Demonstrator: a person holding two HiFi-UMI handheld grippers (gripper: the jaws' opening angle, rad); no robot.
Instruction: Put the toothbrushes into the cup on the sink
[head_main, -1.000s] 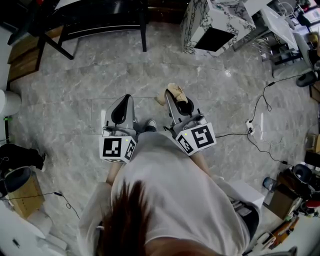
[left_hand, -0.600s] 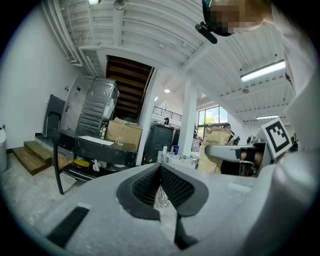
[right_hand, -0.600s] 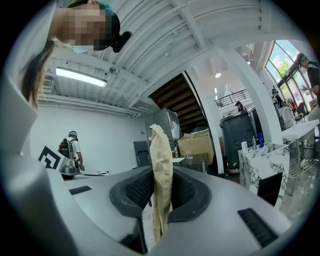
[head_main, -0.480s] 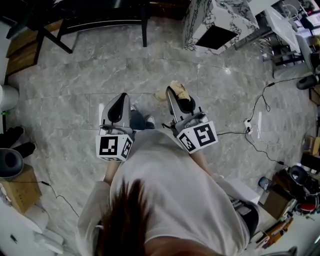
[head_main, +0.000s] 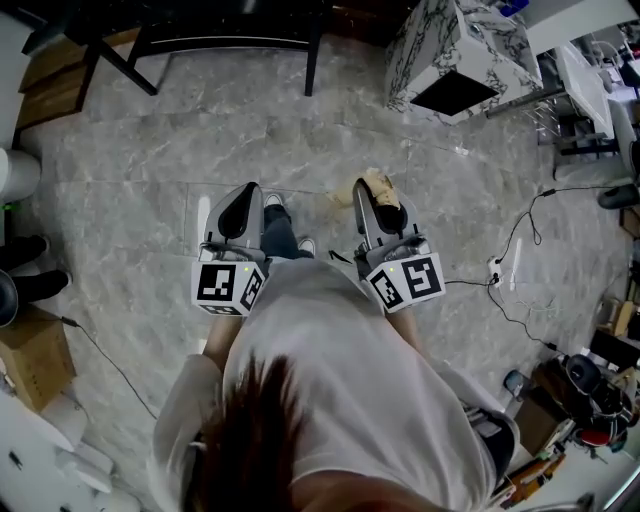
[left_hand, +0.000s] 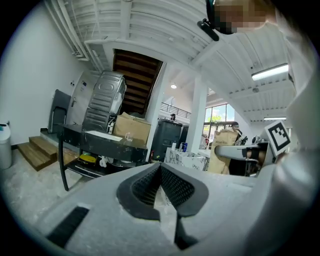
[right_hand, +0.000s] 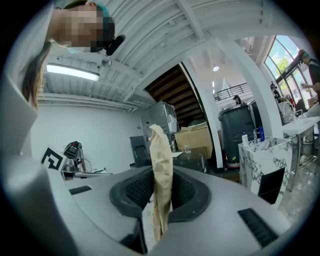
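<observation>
From where I steer the rig, a pale marble floor (head_main: 140, 190) fills the head view, with the person in a white shirt (head_main: 340, 390) standing on it and holding both tools out level in front. A black table (left_hand: 100, 142) stands ahead and to the left. A marble-patterned cabinet (head_main: 440, 45) sits ahead and to the right, well apart from both tools, with small bottles on its top in the left gripper view. A cardboard box (head_main: 35, 355) rests on the floor at the left edge, and thin cables (head_main: 520, 235) trail across the floor on the right.

The left gripper (left_hand: 160, 169) has its black ribbed pads pressed together at the tips, closed on themselves. The right gripper (right_hand: 161, 186) is clamped on a tan paper bag (right_hand: 161, 145), which stands upright between the pads and rises well above them. In the head view the bag's crumpled top pokes out past the jaw tips. Whether that bag carries the toothbrushes I cannot tell, as its flat side shows only creased paper.
</observation>
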